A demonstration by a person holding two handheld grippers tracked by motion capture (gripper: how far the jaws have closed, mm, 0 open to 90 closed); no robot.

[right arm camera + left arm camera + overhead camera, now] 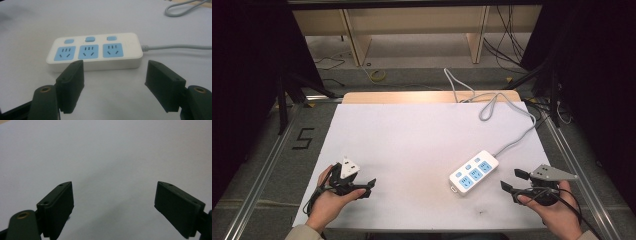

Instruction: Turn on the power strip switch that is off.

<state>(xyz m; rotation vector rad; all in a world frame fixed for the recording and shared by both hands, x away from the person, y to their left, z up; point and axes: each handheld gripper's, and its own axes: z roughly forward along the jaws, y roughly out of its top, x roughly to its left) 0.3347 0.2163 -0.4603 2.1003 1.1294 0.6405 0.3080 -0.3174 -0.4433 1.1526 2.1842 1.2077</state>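
The tabletop (422, 140) is covered by a white sheet and carries one item, a white power strip (473, 172). The power strip lies flat at the right of centre, set at an angle, with three blue sockets and three blue buttons facing up. Its grey cord (512, 142) leaves the far end, runs toward the back right of the tabletop, loops once and drops over the rear edge.

The right tongs (512, 180) rest near the right front edge, just beside the power strip and apart from it. Jaws stand wide apart and hold nothing. In the right gripper view the right tongs (115, 83) face the long side of the power strip (96, 51), which sits ahead of the jaws and not between them.

The left tongs (362, 189) rest at the left front, well apart from the power strip. Jaws stand wide apart and hold nothing. In the left gripper view the left tongs (113, 205) face bare white sheet.

Progress assessment: work is at the start. No contact with the power strip has been made. Remaining, as judged: close the gap with the right tongs, then grip or press the power strip.
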